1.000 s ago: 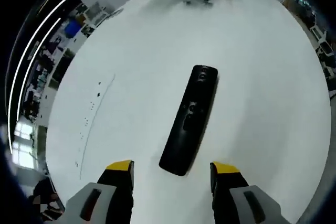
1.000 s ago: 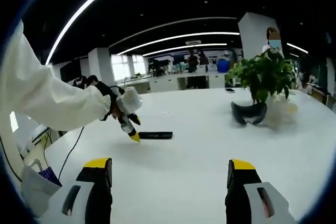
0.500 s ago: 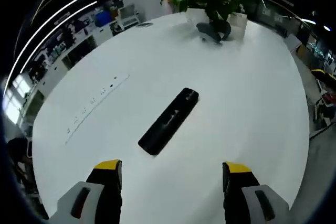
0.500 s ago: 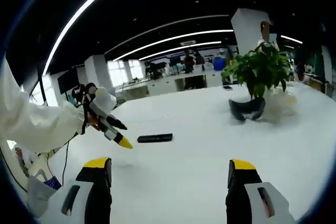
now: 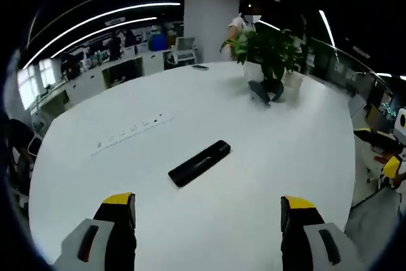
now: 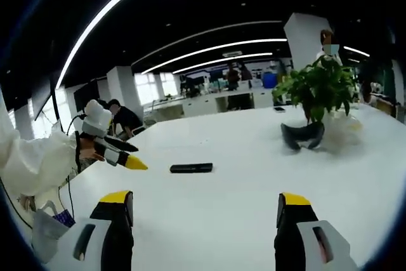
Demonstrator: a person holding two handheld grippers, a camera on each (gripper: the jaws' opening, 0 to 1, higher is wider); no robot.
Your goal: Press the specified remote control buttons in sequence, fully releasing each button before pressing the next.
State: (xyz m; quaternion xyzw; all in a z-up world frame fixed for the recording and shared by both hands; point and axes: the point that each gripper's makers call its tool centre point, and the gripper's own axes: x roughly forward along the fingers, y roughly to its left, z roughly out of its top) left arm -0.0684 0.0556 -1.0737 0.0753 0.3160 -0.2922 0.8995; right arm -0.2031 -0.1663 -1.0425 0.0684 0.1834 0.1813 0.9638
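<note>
A black remote control lies flat on the white table, ahead of my left gripper. That gripper's yellow-tipped jaws stand wide apart with nothing between them, raised well back from the remote. In the right gripper view the remote lies far ahead, left of centre. My right gripper is open and holds nothing. The left gripper enters from the left, held by a white-sleeved hand, its tips in the air left of the remote.
A potted plant and a dark headset-like object stand at the table's far side, also the plant at the right. A strip of small sockets runs across the table. People and desks fill the background.
My left gripper has lifted up and drawn back from the remote, which now looks smaller and farther. The remote itself has not moved. The right gripper stays still.
</note>
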